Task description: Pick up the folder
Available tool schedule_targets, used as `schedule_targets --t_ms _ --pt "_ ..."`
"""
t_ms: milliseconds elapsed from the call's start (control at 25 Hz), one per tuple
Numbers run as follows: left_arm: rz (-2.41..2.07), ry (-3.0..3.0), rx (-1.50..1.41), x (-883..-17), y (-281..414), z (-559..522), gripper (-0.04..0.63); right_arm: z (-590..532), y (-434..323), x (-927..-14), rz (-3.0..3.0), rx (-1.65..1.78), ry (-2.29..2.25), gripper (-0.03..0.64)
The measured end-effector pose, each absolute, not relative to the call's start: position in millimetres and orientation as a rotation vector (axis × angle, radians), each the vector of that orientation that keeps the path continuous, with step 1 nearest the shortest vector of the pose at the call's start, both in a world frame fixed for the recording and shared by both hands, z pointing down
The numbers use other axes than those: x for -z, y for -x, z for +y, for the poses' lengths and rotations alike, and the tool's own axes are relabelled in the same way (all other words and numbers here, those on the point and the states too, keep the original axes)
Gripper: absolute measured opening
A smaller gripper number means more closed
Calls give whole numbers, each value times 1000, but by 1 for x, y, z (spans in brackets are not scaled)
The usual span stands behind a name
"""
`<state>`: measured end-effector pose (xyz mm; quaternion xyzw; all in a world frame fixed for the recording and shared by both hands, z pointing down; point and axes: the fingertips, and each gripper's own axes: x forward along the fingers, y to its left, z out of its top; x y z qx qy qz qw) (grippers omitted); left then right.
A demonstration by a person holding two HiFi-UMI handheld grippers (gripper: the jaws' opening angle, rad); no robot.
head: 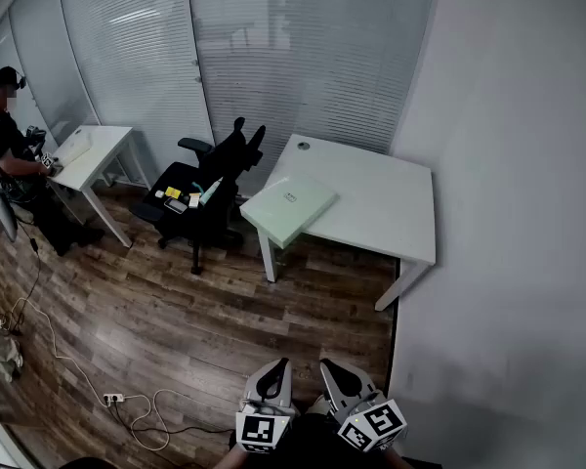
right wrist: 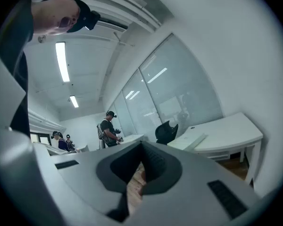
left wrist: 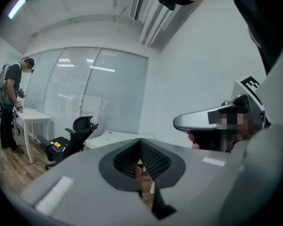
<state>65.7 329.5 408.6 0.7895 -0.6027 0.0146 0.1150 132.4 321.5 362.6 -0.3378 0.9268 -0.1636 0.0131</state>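
The folder [head: 288, 206] lies on the white surface's [head: 391, 203] corner at mid-frame, well apart from both claws. Approach first, then open one claw onto its nearer edge (it seems to jut past the corner). The left claw [head: 273, 374] and right claw [head: 330, 374] wait at bottom centre, roughly level, jaws pressed together, holding nothing.

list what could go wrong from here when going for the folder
1. The folder lies right at the corner of the desk and seems to overhang it, so a clumsy nudge could push it off.
2. The chair stands close beside that corner and may crowd the approach.
3. The left gripper and right gripper are both shut, so arriving that way would shove the folder rather than grip it.
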Motion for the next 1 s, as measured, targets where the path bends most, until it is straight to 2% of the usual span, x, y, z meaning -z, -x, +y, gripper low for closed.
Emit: schedule_targets --t_ms 1000 --pt "-1779 -2370 -66 -404 -56 306 5 303 -114 -369 2886 516 1048 2"
